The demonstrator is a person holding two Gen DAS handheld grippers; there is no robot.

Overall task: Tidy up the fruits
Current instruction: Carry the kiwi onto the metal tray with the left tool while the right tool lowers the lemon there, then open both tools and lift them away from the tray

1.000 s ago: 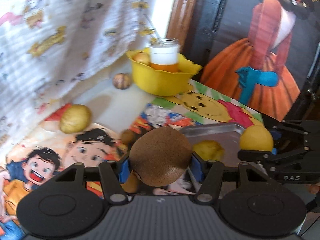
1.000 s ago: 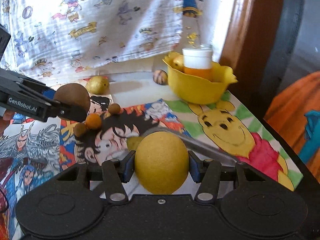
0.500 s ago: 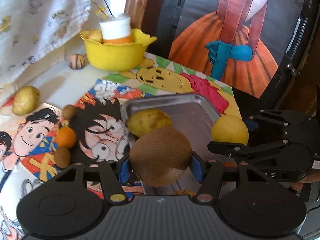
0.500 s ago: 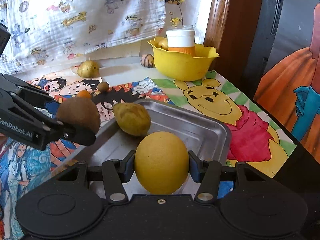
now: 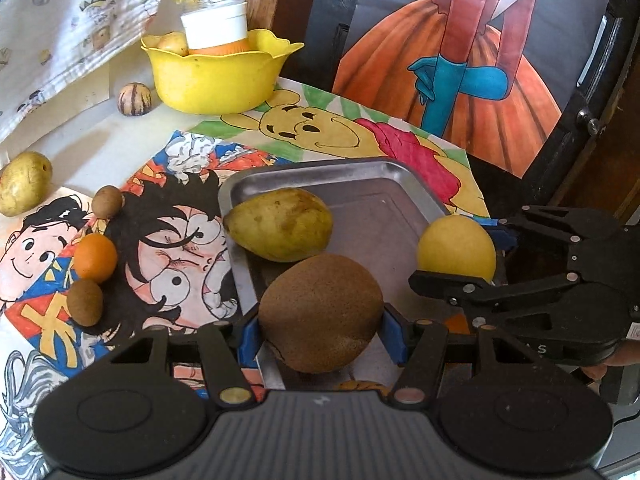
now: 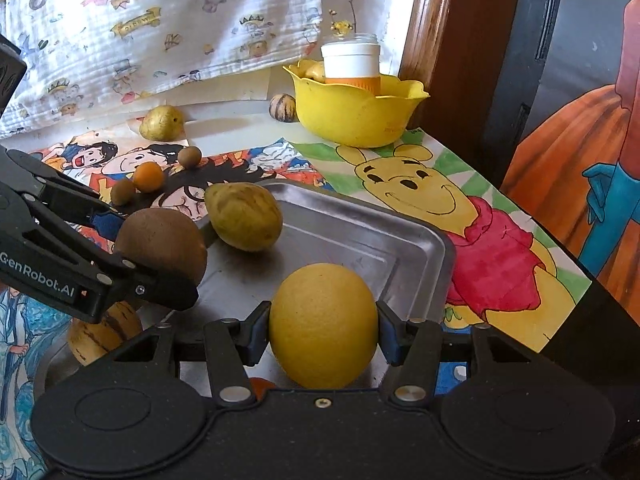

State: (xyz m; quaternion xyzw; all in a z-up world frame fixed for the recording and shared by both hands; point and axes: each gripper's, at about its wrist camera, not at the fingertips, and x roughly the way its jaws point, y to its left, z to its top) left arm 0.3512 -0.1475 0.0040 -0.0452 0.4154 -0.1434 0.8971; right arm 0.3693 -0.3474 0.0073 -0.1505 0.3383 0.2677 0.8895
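Note:
My left gripper [image 5: 320, 330] is shut on a brown round fruit [image 5: 320, 312], held over the near left part of a steel tray [image 5: 360, 176]. My right gripper [image 6: 323, 328] is shut on a yellow round fruit [image 6: 323, 324], held over the tray's near right part [image 6: 400, 240]. A yellow-green mango-like fruit [image 5: 280, 224] lies in the tray [image 6: 244, 216]. A striped fruit [image 6: 104, 332] lies at the tray's near left corner. Each gripper shows in the other's view, the right one [image 5: 456, 248] and the left one [image 6: 160, 256].
On the cartoon mat left of the tray lie a small orange [image 5: 95, 258] and two small brown fruits [image 5: 85, 302] [image 5: 107, 202]. A potato-like fruit [image 5: 25, 182] and a striped fruit [image 5: 134, 98] lie farther back. A yellow bowl [image 5: 216, 76] holds a jar [image 5: 216, 26].
Both grippers have moved with their fruits from over the mat to over the tray and come lower. The tray and the fruit in it now look larger and closer.

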